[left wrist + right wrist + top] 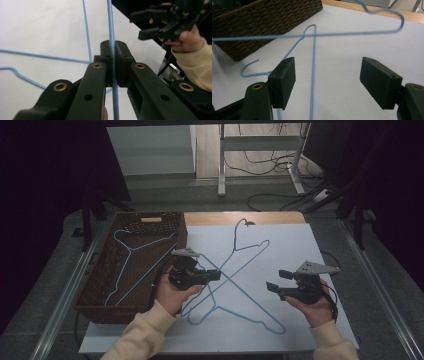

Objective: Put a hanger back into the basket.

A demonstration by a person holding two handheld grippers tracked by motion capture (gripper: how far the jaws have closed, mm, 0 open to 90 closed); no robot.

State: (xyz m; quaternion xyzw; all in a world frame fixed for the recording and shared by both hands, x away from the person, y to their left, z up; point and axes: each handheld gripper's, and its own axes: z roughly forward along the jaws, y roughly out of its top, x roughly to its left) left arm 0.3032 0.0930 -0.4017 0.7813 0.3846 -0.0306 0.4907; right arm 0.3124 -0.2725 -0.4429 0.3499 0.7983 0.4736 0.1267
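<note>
Two blue wire hangers lie crossed on a white sheet (300, 250). My left gripper (216, 274) is shut on the wire of the hanger whose hook points away (245, 260). In the left gripper view the pads (107, 53) of the left gripper (113, 47) pinch that thin wire (110, 20). This hanger (324, 34) hangs blurred above the sheet in the right gripper view. My right gripper (275, 280) stands open to the right, apart from the wires. Between its jaws (327, 80), lower down, the second hanger (314, 62) rests flat on the sheet, hook toward the front (255, 302).
A brown wicker basket (90, 285) sits at the table's left with a third blue hanger (132, 250) inside; its wall (262, 20) is close to the crossed hangers. The right gripper and hand (160, 25) are seen beyond the left jaws. The floor behind holds cables and a metal frame (260, 165).
</note>
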